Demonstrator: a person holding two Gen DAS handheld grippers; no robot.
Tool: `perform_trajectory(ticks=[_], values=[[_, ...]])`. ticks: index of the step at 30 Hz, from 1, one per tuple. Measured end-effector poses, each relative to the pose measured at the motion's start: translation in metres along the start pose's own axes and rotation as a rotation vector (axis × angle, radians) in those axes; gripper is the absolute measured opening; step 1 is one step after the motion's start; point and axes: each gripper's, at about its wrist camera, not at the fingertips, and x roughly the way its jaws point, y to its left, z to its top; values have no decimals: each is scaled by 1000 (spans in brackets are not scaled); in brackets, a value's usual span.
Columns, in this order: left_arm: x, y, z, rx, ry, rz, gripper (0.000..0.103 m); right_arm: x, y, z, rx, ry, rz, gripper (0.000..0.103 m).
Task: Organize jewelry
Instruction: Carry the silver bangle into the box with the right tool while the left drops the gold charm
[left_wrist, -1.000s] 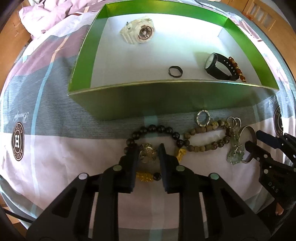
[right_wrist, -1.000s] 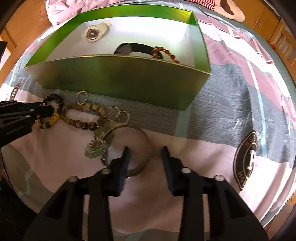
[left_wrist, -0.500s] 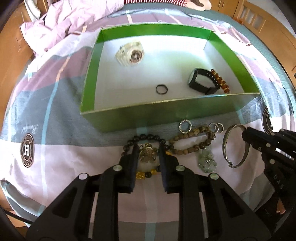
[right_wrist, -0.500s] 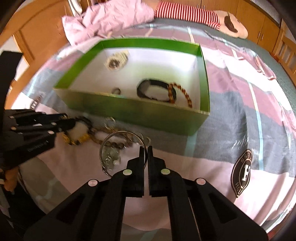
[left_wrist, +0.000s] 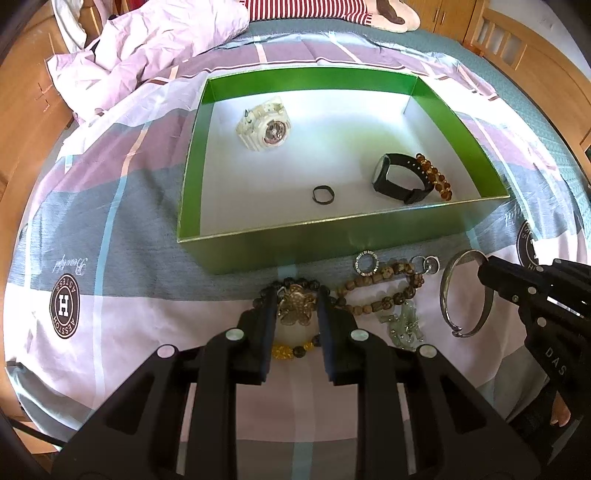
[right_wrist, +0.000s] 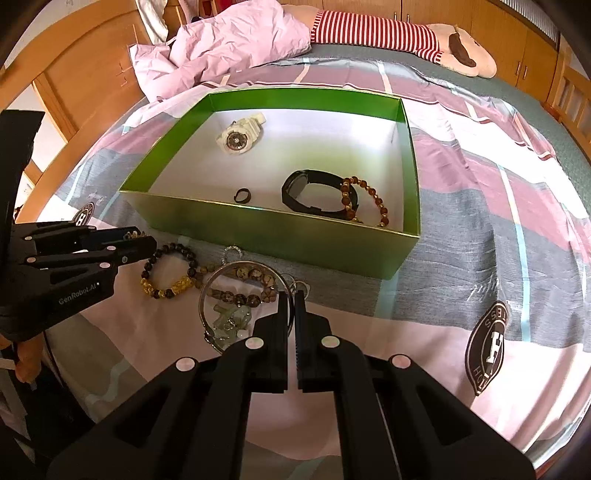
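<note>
A green box (left_wrist: 295, 242) (right_wrist: 280, 236) on the bed holds a cream watch (left_wrist: 264, 123), a black watch (left_wrist: 400, 179), an amber bead bracelet (left_wrist: 434, 177) and a small dark ring (left_wrist: 323, 194). My left gripper (left_wrist: 297, 310) is shut on a gold flower brooch (left_wrist: 295, 308), held above a black and yellow bead bracelet (right_wrist: 168, 271). My right gripper (right_wrist: 291, 299) is shut on a silver bangle (left_wrist: 448, 295) (right_wrist: 208, 291), raised off the bed. A brown bead bracelet (left_wrist: 384, 288), a jade pendant (left_wrist: 404, 326) and small rings (left_wrist: 366, 263) lie before the box.
A crumpled pink quilt (left_wrist: 147, 48) lies at the back left. A striped plush toy (right_wrist: 406, 40) lies behind the box. Wooden bed rails (left_wrist: 517, 48) ring the bed. The patchwork sheet (right_wrist: 480, 258) stretches to the right of the box.
My right gripper closed on the silver bangle and lifted it. Both grippers rose and drew back from the box; the left one still holds the brooch.
</note>
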Motion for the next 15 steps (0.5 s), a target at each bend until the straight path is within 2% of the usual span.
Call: perform_trajectory(ticks=[15], values=[[-5, 2, 2, -1, -16, 1, 22, 2, 3, -1, -14, 2, 7, 3]])
